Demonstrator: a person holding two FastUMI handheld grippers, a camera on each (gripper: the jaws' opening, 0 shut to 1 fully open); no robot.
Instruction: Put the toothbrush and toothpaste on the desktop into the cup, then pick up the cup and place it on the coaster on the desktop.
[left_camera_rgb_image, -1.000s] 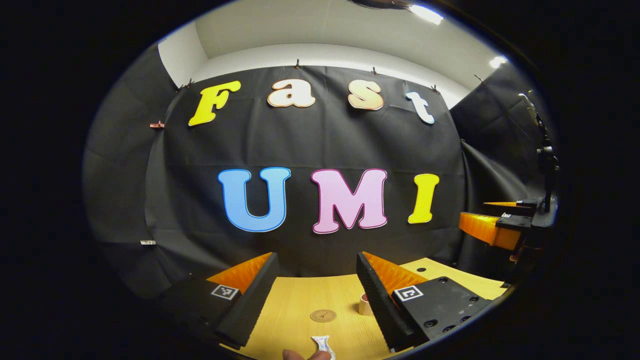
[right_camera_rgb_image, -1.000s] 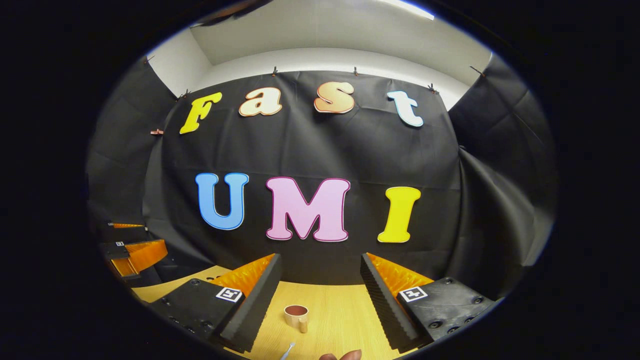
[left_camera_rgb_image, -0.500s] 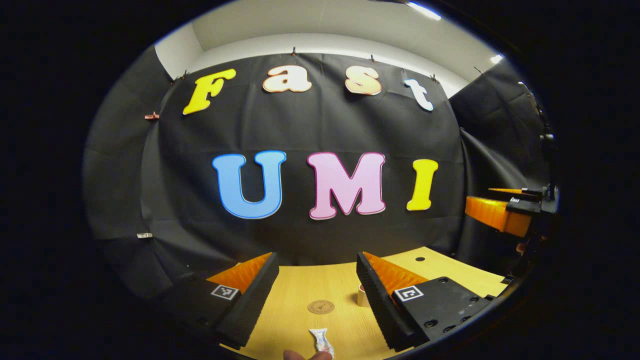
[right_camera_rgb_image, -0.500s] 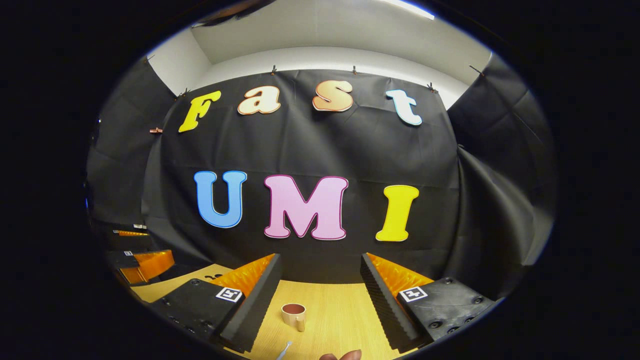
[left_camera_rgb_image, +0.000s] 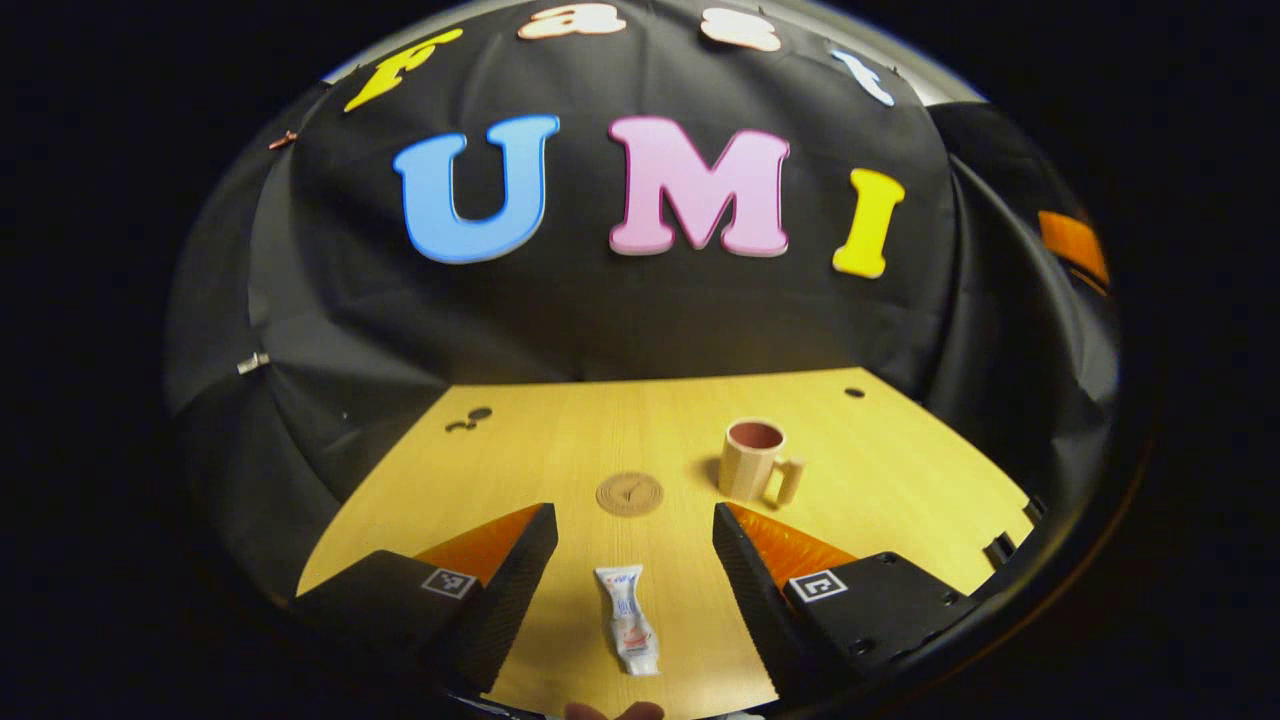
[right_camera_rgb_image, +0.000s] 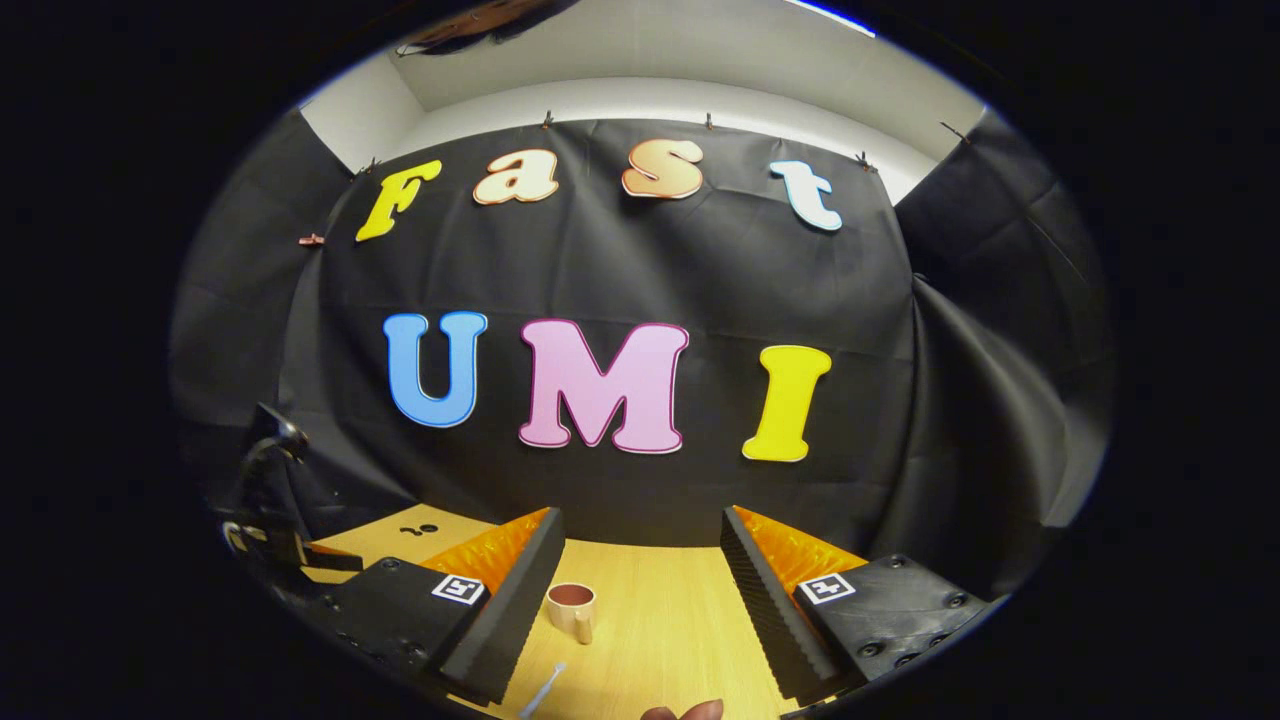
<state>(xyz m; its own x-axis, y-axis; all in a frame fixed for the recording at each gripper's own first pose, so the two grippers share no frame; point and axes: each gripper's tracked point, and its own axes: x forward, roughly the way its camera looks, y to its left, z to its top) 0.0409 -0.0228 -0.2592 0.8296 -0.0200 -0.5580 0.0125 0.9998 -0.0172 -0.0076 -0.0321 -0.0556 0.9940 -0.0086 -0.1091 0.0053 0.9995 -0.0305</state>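
Toothpaste (left_camera_rgb_image: 627, 619) between open left tongs (left_camera_rgb_image: 634, 545), toothbrush (right_camera_rgb_image: 541, 691) by right tongs (right_camera_rgb_image: 640, 560)

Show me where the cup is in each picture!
Left gripper view: the cup stands upright on the wooden desktop, right of the round coaster, beyond the right finger of the tongs.
Right gripper view: the cup sits low in the picture, close beside the left finger of the tongs.
Shared landmark: the wooden desktop under the cup.

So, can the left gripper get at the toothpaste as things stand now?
Probably yes. The left gripper is open, and the toothpaste lies flat on the desk between its fingers, with nothing over it. The cup and coaster sit farther away.
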